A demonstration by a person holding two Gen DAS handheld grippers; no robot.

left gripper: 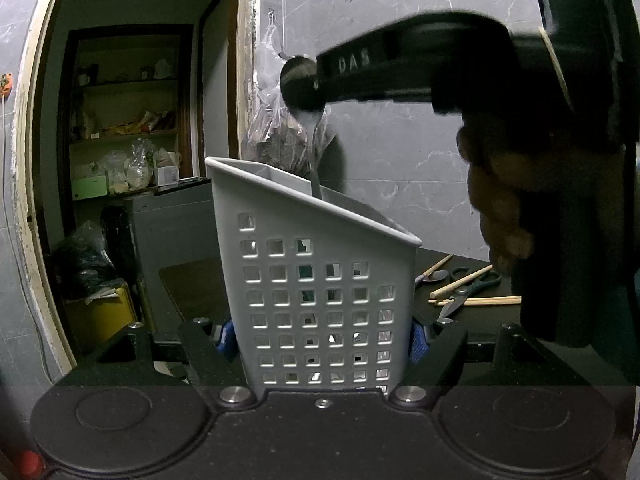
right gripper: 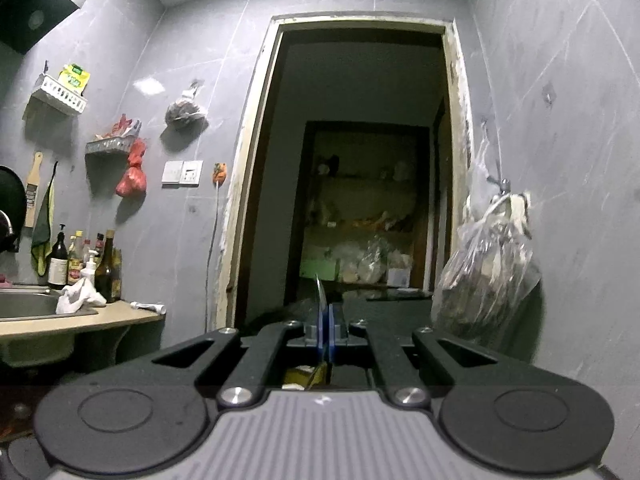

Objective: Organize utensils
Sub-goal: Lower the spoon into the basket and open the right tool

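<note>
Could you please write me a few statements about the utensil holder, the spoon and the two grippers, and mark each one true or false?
1. The left gripper is clamped on the grey utensil holder. True.
2. The right gripper has its jaws wide open. False: they are shut on a thin spoon handle.
3. The spoon lies flat on the table. False: it is held upright, its handle going down into the holder.
4. Scissors and chopsticks lie on the table behind the holder. True.

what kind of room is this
Most likely a home kitchen: a steel sink set in a counter, sauce bottles beside it, and a grey utensil caddy on a dark table.
</note>
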